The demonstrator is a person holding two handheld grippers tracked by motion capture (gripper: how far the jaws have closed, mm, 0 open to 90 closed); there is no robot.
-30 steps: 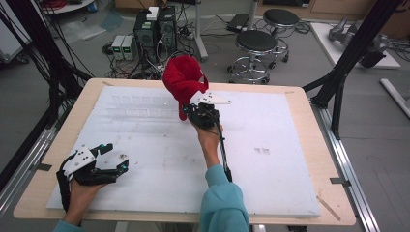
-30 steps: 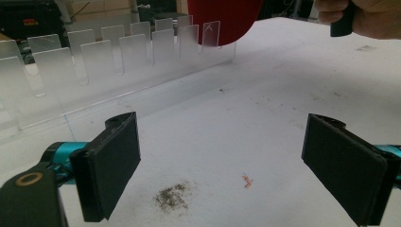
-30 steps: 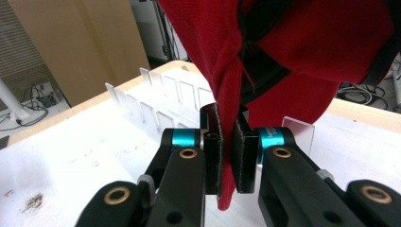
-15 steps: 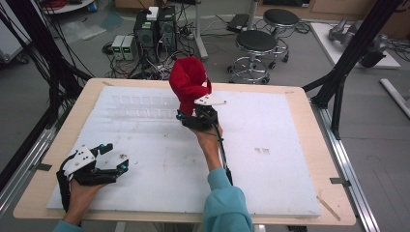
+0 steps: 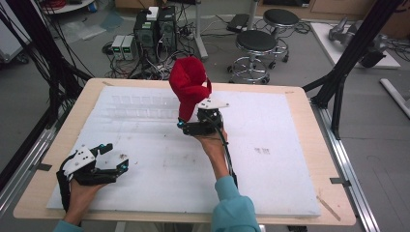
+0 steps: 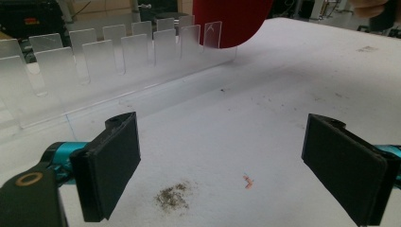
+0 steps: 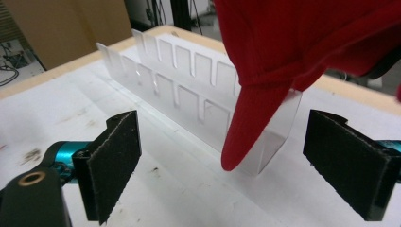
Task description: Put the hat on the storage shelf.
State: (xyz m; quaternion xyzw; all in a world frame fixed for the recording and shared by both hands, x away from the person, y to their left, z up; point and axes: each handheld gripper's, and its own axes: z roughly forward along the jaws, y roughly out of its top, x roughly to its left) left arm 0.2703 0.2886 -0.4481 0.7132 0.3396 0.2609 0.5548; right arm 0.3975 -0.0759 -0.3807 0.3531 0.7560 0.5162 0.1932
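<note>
A red cap [image 5: 188, 87] hangs upright on the right end of a clear slotted rack [image 5: 140, 106] at the back of the white board. My right gripper [image 5: 186, 123] is just in front of the cap, and its jaws have just been opening. In the right gripper view the cap's brim [image 7: 250, 127] hangs between the wide-open pads [image 7: 116, 161], touching neither, in front of the rack [image 7: 179, 75]. My left gripper [image 5: 116, 156] rests open near the front left corner. In the left gripper view its gripper [image 6: 220, 142] holds nothing, with the rack [image 6: 118, 52] and cap [image 6: 231, 21] beyond.
The white board [image 5: 270, 179] covers most of a wooden table [image 5: 304, 121]. Small dirt specks [image 6: 172, 196] lie between the left jaws. Beyond the far edge stand two stools [image 5: 256, 43] and computer boxes [image 5: 154, 29]. Black frame posts [image 5: 353, 53] rise at both sides.
The right gripper's jaws went from shut on the cap to wide open, and the hand drew back a little toward the person. The cap stays on the rack's end. The left gripper kept still.
</note>
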